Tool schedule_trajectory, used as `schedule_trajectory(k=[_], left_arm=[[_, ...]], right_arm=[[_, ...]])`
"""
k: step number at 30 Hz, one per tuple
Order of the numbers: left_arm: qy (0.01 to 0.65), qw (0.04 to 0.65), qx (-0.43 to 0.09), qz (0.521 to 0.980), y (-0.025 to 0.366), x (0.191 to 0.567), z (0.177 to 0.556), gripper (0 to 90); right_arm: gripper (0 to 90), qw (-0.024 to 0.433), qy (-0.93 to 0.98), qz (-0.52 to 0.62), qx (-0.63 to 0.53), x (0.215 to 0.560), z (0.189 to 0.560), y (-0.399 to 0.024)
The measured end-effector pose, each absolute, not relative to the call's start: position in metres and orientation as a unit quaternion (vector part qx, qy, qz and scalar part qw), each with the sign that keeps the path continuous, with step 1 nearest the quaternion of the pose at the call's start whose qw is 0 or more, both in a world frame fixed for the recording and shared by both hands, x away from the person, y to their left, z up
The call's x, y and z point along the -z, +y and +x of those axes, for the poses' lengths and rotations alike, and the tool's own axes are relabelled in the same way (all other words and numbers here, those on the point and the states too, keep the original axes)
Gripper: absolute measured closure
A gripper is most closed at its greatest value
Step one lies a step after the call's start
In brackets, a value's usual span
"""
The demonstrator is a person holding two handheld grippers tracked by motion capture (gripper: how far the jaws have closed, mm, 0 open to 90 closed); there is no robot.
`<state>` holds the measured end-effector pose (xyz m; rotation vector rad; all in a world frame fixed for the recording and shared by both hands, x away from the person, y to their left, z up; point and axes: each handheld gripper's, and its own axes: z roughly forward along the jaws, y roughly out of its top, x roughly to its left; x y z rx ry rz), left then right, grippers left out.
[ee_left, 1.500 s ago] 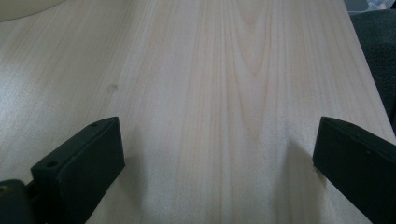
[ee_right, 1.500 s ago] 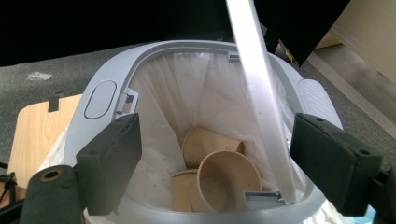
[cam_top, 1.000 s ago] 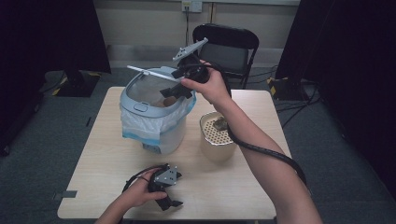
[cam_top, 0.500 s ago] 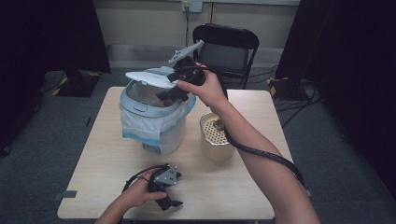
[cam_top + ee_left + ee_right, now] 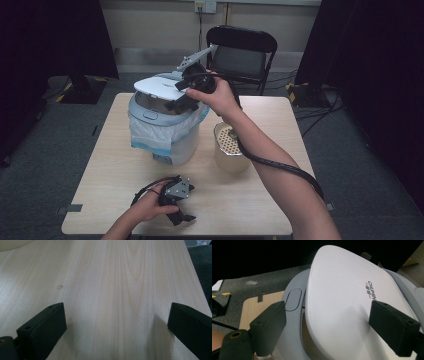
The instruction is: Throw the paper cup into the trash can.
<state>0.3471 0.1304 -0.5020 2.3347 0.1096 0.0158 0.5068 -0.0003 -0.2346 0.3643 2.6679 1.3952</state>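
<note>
closing the lid (image 5: 160, 88) of the rice cooker (image 5: 165, 127) looks like the job in hand, so i have the right tool (image 5: 181, 102) up over it, jaws spread wide with the lid's white top between and beneath them; nothing is gripped, and my read is that the tool rests on or just above the panel to press it down rather than pinch it. in the right gripper view the lid (image 5: 352, 305) sits tilted over the grey rim (image 5: 294, 315) of the cooker, not yet seated, with a gap showing at its near edge. the cooker stands at the far left part of the surface (image 5: 110, 170), wrapped low down in a pale plastic film, which i'd guess is leftover packing. just beside it to the right stands a beige container (image 5: 231, 150) with a perforated insert, close enough that the right forearm passes above it, so i judge that arm needs care not to knock it. the left tool (image 5: 184, 218) lies parked near the front edge, its jaws wide apart over bare wood and holding nothing, kept out of the way because one tool is enough for the push. counting: one cooker, one lid, one container, two tools, and one black folding chair (image 5: 242, 52) beyond the surface.
</note>
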Motion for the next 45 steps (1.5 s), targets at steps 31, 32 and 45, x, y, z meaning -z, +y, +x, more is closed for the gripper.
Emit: schedule_trajectory(k=[31, 32, 45], left_arm=[[0.044, 0.390, -0.006, 0.920, 0.130, 0.502, 0.347, 1.4], [0.044, 0.390, -0.006, 0.920, 0.130, 0.502, 0.347, 1.4], [0.043, 0.391, -0.007, 0.919, 0.130, 0.502, 0.347, 1.4]], right_arm=[[25.4, 0.036, 0.880, 0.115, -0.459, 0.243, 0.503, 0.010], [27.5, 0.036, 0.880, 0.117, -0.459, 0.243, 0.504, 0.009], [48.2, 0.066, 0.888, 0.114, -0.441, 0.249, 0.506, 0.011]])
